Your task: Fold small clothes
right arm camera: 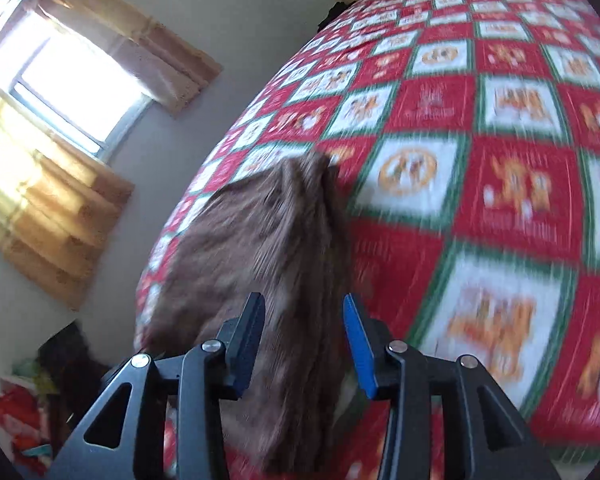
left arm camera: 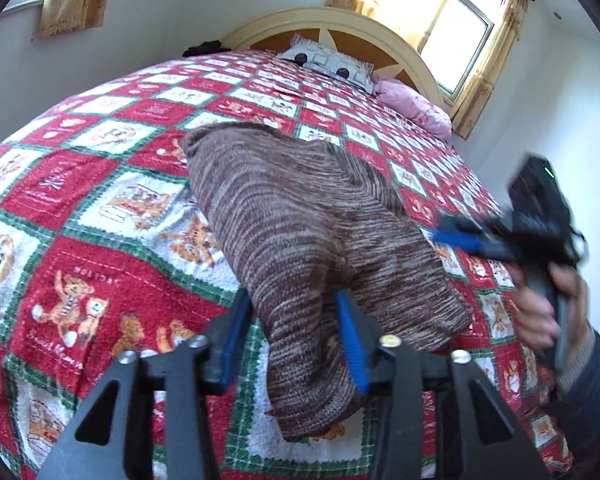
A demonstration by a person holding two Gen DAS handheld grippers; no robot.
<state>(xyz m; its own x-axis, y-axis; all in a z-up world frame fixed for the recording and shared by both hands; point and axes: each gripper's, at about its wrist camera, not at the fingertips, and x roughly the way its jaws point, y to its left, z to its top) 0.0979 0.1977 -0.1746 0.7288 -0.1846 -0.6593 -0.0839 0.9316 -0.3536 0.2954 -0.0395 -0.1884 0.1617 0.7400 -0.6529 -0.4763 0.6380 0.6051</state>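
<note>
A brown and white striped knit garment (left arm camera: pixel 300 216) lies bunched on the red, white and green patchwork bed cover (left arm camera: pixel 100 208). My left gripper (left arm camera: pixel 296 308) stands open with its blue pads on either side of a raised fold of the garment at its near end. My right gripper (left arm camera: pixel 456 236) shows in the left wrist view, held in a hand just right of the garment. In the blurred right wrist view, my right gripper (right arm camera: pixel 304 312) is open with the garment (right arm camera: pixel 256 240) lying between and beyond its fingers.
A patterned pillow (left arm camera: pixel 328 64) and a pink pillow (left arm camera: pixel 416 108) lie at the headboard (left arm camera: pixel 340 24). Curtained windows (left arm camera: pixel 460 40) are on the walls. The bed's edge (right arm camera: pixel 204 168) runs close to the garment, with clutter on the floor (right arm camera: pixel 28 408) below.
</note>
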